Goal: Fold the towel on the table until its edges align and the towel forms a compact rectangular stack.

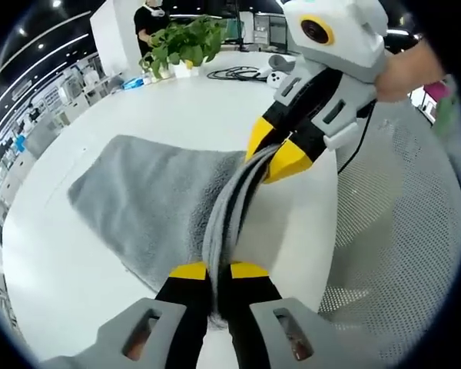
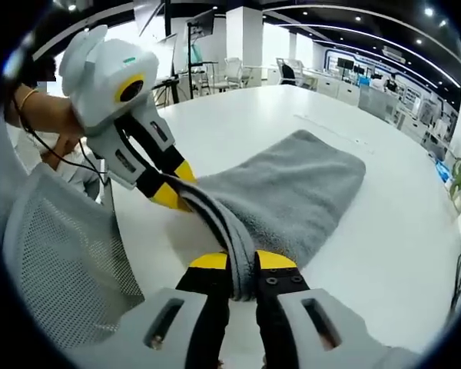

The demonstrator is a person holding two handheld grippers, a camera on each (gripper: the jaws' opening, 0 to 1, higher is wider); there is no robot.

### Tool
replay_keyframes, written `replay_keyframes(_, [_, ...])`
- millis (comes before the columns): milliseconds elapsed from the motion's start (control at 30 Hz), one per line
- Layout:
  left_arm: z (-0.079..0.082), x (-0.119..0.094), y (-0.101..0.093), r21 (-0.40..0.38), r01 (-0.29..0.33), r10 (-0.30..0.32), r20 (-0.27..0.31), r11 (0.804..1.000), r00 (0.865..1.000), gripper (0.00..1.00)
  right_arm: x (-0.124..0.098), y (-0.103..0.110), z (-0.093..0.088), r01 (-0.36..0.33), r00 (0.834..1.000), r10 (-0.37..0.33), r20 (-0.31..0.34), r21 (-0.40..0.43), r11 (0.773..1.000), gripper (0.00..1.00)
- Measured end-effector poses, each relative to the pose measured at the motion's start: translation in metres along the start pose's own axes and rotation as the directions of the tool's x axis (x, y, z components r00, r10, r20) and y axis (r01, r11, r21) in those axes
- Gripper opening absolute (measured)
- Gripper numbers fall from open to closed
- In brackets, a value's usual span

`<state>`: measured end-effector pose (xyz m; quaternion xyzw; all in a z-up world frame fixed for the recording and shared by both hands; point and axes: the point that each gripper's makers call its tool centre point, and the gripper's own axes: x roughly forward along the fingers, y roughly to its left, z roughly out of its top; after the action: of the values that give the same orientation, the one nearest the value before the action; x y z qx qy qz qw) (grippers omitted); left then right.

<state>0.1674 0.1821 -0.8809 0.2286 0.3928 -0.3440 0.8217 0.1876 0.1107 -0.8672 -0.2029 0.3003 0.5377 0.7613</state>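
A grey towel lies on the white table, its near edge lifted and stretched taut as a bunched strip between both grippers. My left gripper is shut on one end of that edge, at the bottom of the left gripper view. The right gripper enters from the upper right, shut on the other end. In the right gripper view the towel spreads away to the right, my right gripper is shut on its edge, and the left gripper holds the strip from the upper left.
A mesh chair back stands right beside the table edge, also seen as the chair at lower left. A potted plant, cables and a white controller sit at the table's far end. A person stands behind.
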Motion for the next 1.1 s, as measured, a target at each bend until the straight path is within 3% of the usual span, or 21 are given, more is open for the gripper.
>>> replay_keyframes(467, [0.011, -0.046, -0.038, 0.040, 0.050, -0.052, 0.042, 0.998, 0.998, 0.07, -0.042, 0.045, 0.000, -0.095, 0.995, 0.094, 0.015, 0.074, 0.993, 0.08])
replay_keyframes(767, [0.011, -0.064, -0.066, 0.056, 0.078, -0.081, 0.057, 0.995, 0.995, 0.07, -0.063, 0.065, -0.001, -0.141, 0.990, 0.137, 0.041, 0.131, 0.981, 0.08])
replay_keyframes(1100, [0.020, -0.071, -0.066, 0.006, 0.075, -0.075, 0.107, 0.997, 0.991, 0.07, -0.074, 0.065, 0.010, -0.137, 0.990, 0.132, 0.052, 0.122, 0.983, 0.08])
